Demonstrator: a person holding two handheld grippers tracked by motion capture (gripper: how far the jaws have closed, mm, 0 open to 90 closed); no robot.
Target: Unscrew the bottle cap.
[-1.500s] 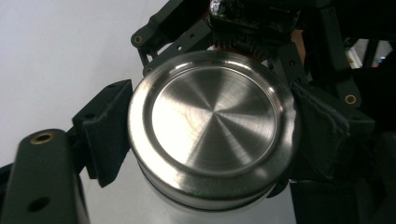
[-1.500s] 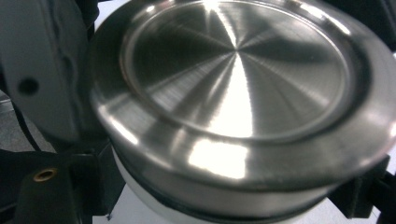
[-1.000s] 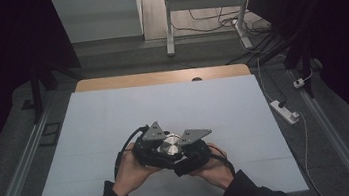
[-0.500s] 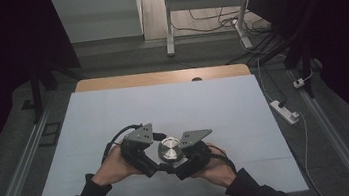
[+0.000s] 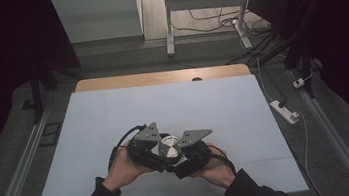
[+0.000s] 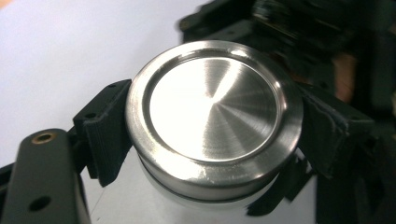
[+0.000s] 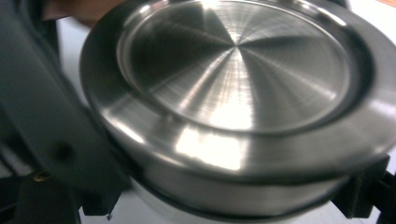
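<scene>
Both grippers clamp one steel-lidded jar — the left gripper, jaws just closing, pinches its lid; the right gripper grips lower. The jar sits near the front of a pale mat — a dark room lies beyond.

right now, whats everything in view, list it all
metal lid: one, brushed silver, on a white container between both claws, near edge of the table
white container: one, white, under the lid
table: one, pale blue-white top with a wooden far edge
power strip: one, white, on the floor to the right of the table
left claw: one, black, shut on the lid's rim, jaws have just been closing
right claw: one, black, shut on the container
hands: two, dark sleeves, at the bottom of the high view
</scene>
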